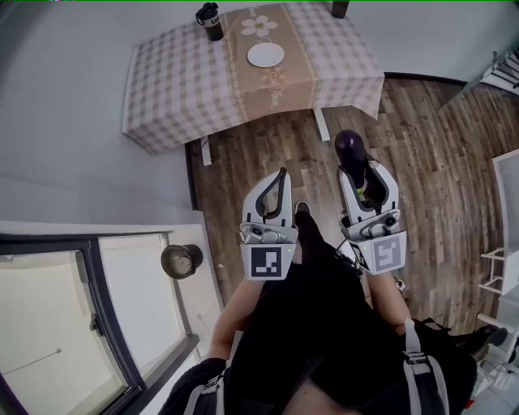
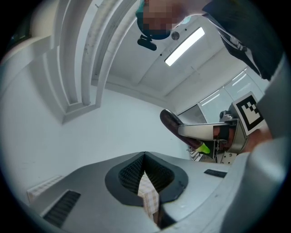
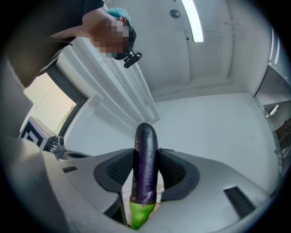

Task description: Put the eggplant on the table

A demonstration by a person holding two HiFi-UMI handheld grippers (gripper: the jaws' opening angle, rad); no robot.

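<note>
Dark torso (image 1: 324,340) filled bottom of head view, legs hidden. Right gripper (image 1: 362,174) clamped on eggplant (image 1: 349,147): purple tip jutted past jaws, green stem end tucked behind, over wood floor (image 1: 243,174), short of table (image 1: 162,89) near edge. Left gripper (image 1: 281,174) closed, empty. Dark item (image 1: 340,8) at table's far edge cut off.

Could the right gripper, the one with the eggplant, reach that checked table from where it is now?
Probably not yet. The right gripper, shut on the eggplant, hangs over the wooden floor, and the table stands further ahead. Nothing seems to block the way, so stepping closer should do.
</note>
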